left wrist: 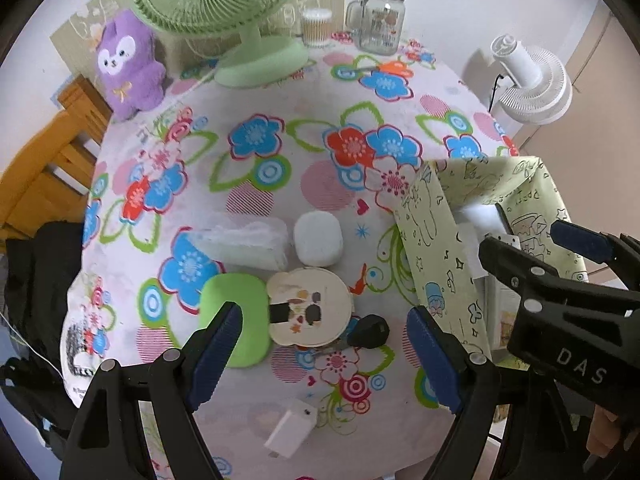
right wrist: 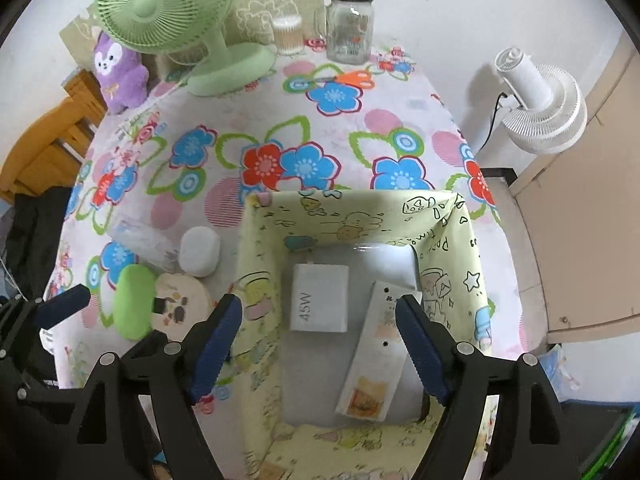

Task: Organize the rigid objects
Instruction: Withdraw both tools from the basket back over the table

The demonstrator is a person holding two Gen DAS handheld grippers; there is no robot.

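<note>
White 45W charger (right wrist: pixel 319 298) lies flat on the floor of the yellow fabric bin (right wrist: pixel 460 248), at the table's (right wrist: pixel 248 120) right edge; a long white box (right wrist: pixel 374 364) leans beside it. Right gripper (right wrist: pixel 318 346) above the bin, fingers apart, empty. Left gripper (left wrist: pixel 324 354) fingers apart over round tin (left wrist: pixel 310 306), green case (left wrist: pixel 234 314), black key (left wrist: pixel 370 332). Small white plug (left wrist: pixel 292 428) near front edge.

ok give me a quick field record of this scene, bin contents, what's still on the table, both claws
bin: yellow cartoon-print fabric bin, right side of table
in bin: white 45W charger; long white box
still on table: green oval case; round cream tin; black key; small white charger; white round object
left claw: open, empty
right claw: open, empty, above bin
</note>
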